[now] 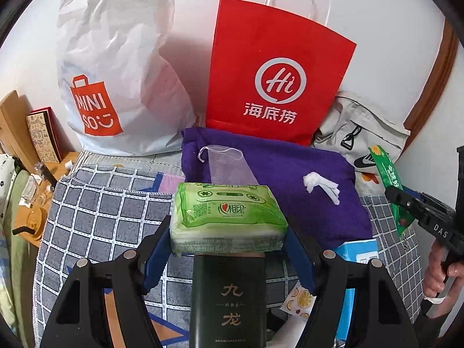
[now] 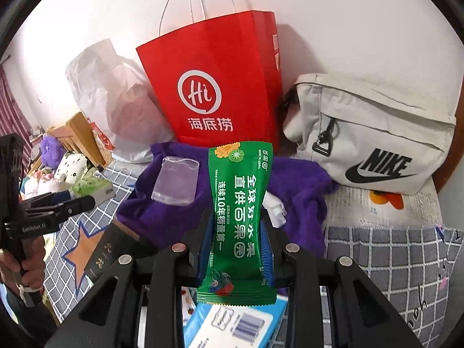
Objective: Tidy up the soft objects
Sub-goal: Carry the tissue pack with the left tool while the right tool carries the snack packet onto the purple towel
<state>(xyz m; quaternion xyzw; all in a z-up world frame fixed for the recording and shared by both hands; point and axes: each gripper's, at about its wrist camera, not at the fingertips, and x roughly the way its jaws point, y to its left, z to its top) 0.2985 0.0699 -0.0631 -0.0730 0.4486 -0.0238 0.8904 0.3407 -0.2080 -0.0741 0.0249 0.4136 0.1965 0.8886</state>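
Left tongs [image 1: 229, 232] grip a green tissue pack [image 1: 226, 214]; right tongs [image 2: 236, 240], nearly closed, pinch a green snack packet [image 2: 239, 217] above a purple cloth [image 2: 298, 185] on the bed.

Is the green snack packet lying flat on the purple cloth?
No, the green snack packet is pinched upright in the right hand-held gripper, lifted in front of the purple cloth.

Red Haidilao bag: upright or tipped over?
Upright. The red paper bag stands on its base behind the purple cloth, leaning slightly, white handles pointing up.
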